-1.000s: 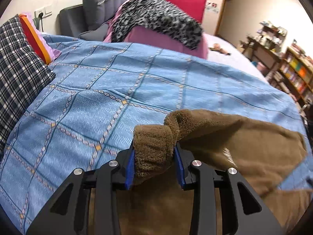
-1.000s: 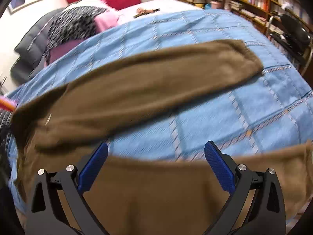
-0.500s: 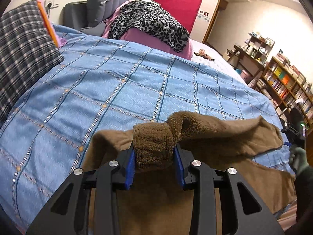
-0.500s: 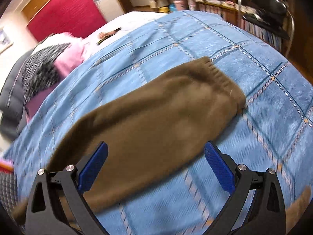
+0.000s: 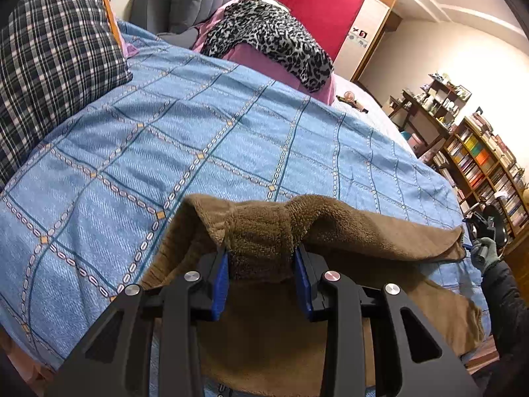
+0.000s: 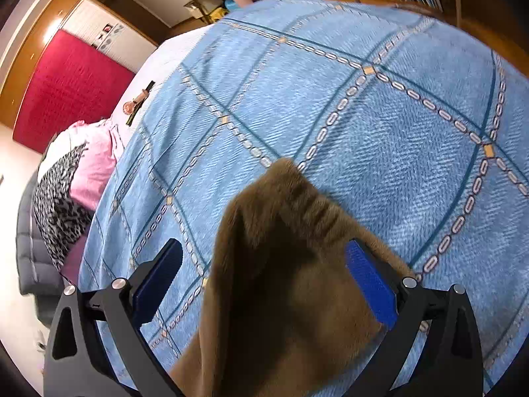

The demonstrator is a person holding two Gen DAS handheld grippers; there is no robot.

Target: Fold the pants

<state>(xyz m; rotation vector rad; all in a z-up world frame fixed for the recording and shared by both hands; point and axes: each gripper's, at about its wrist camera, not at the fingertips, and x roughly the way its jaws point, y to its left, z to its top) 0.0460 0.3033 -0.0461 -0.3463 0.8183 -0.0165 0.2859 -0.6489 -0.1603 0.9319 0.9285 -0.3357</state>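
Brown fleece pants (image 5: 347,231) lie across the near part of a blue checked bedspread (image 5: 205,139). My left gripper (image 5: 261,258) is shut on a bunched fold at the waist end of the pants. One leg stretches to the right toward the gloved hand with the other gripper (image 5: 484,228). In the right wrist view my right gripper (image 6: 264,258) stands wide open, and the cuff end of a pant leg (image 6: 281,238) lies between its blue pads (image 6: 370,281), which do not squeeze it.
A plaid pillow (image 5: 49,59) lies at the left. A pile of pink and leopard-print bedding (image 5: 271,36) sits at the head of the bed, before a red headboard (image 5: 307,3). Bookshelves (image 5: 482,162) stand to the right of the bed.
My right gripper has swept along the leg to its cuff end, which now lies between the open pads. My left gripper keeps its hold and has shifted slightly.
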